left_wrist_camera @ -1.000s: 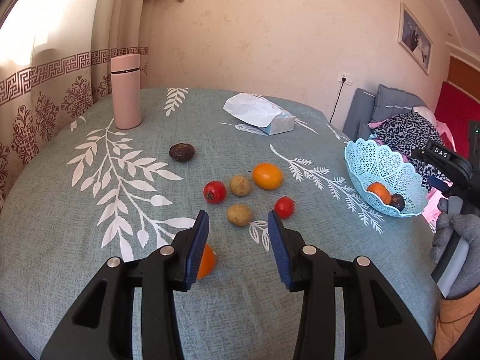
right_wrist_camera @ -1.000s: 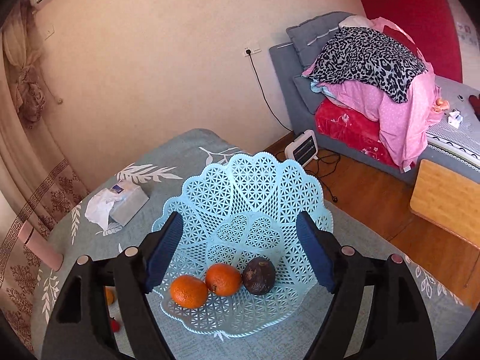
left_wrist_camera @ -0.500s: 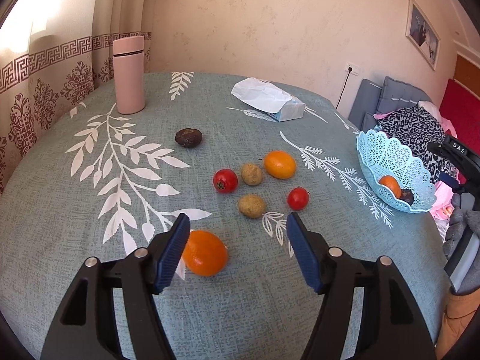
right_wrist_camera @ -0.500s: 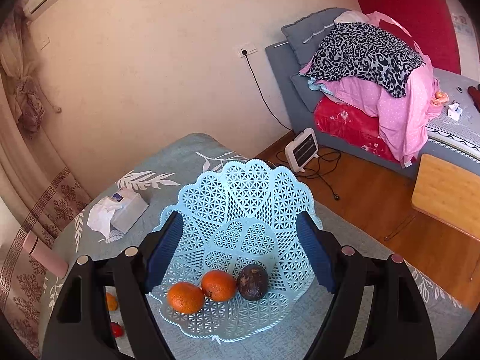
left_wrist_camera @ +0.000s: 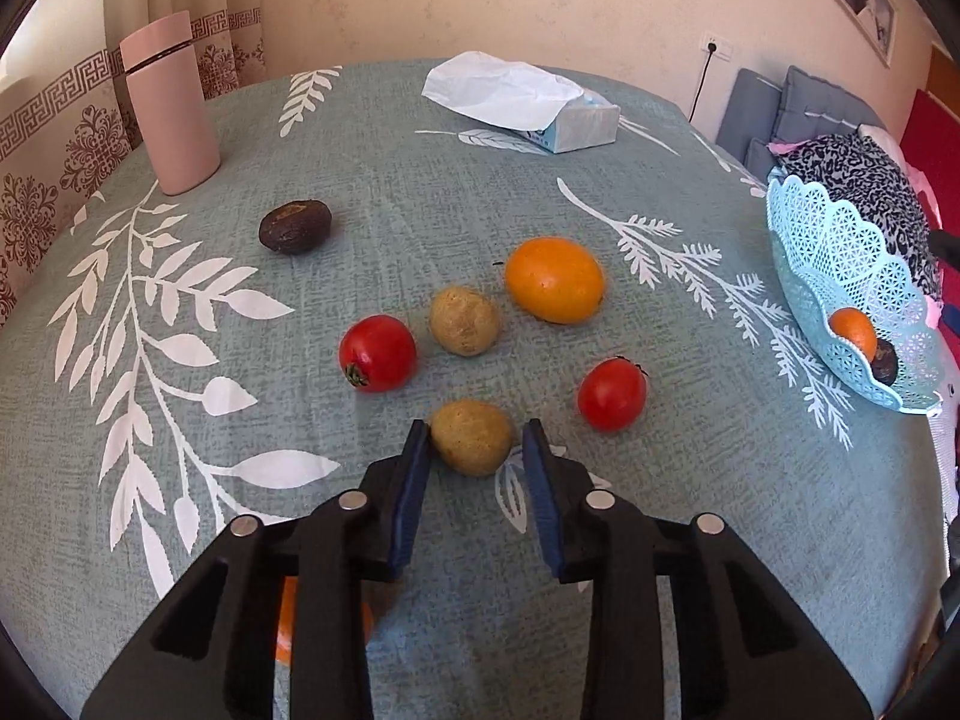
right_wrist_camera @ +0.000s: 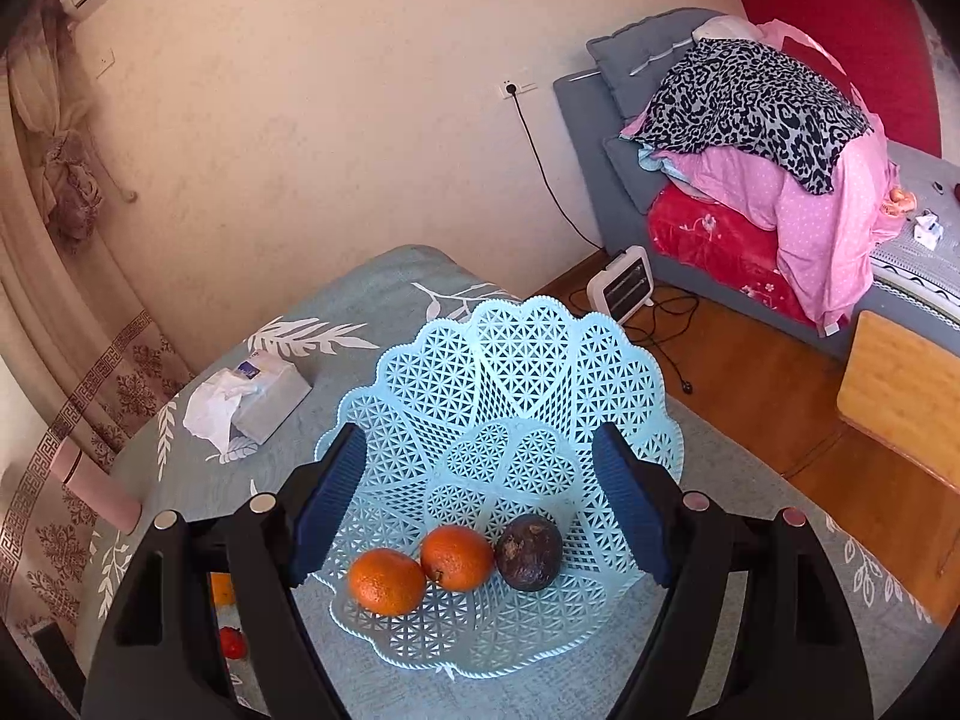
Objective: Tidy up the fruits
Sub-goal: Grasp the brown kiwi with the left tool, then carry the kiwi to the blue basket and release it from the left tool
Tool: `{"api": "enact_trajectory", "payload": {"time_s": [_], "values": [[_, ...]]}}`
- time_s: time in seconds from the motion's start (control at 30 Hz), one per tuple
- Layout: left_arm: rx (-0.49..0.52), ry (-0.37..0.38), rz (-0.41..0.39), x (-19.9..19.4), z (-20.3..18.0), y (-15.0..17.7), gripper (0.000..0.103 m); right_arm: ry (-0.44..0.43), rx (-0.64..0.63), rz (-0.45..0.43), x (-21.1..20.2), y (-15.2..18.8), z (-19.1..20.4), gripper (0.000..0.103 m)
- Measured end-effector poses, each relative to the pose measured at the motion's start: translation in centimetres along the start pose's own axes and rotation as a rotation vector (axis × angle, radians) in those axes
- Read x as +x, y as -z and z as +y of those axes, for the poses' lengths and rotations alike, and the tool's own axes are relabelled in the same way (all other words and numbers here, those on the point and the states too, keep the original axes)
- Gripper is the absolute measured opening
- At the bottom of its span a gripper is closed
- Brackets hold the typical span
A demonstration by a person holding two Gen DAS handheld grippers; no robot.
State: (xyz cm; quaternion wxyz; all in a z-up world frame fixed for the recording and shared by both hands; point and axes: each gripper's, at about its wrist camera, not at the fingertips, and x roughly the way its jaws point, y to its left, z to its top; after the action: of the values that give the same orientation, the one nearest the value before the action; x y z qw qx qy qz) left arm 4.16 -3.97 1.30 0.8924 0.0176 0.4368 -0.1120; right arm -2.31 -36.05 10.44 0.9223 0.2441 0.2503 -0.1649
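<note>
Left wrist: tan fruit (left_wrist_camera: 472, 437) just ahead between parted left gripper (left_wrist_camera: 474, 450) jaws, untouched; right gripper (right_wrist_camera: 480, 480) wide over basket (right_wrist_camera: 510, 360).

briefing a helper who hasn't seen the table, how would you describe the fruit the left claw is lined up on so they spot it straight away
On the grey-green tablecloth with white leaf prints, find the loose cluster of fruit in the middle. The nearer tan fruit sits right between the fingertips of the open left claw. It is dull yellowish-brown and rough, unlike the glossy red tomatoes beside it, and closer than its tan twin.
</note>
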Motion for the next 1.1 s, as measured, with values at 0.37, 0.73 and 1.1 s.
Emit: {"api": "enact_trajectory", "payload": {"time_s": [0.37, 0.73, 1.1], "values": [[0.088, 0.065, -0.067, -2.8, -4.7, -2.4, 0.027, -0.009, 0.067, -0.028, -1.2, -1.6, -1.9, 0.079], [0.212, 0.221, -0.087, -2.7, -15.9, -6.8, 0.027, 0.011, 0.134, -0.027, -0.9, -2.9, -4.4, 0.079], [0.256, 0.272, -0.044, -0.4, -21.0, -8.4, 0.038, 0.036, 0.162, -0.028, -0.4, -3.3, -5.5, 0.079]]}}
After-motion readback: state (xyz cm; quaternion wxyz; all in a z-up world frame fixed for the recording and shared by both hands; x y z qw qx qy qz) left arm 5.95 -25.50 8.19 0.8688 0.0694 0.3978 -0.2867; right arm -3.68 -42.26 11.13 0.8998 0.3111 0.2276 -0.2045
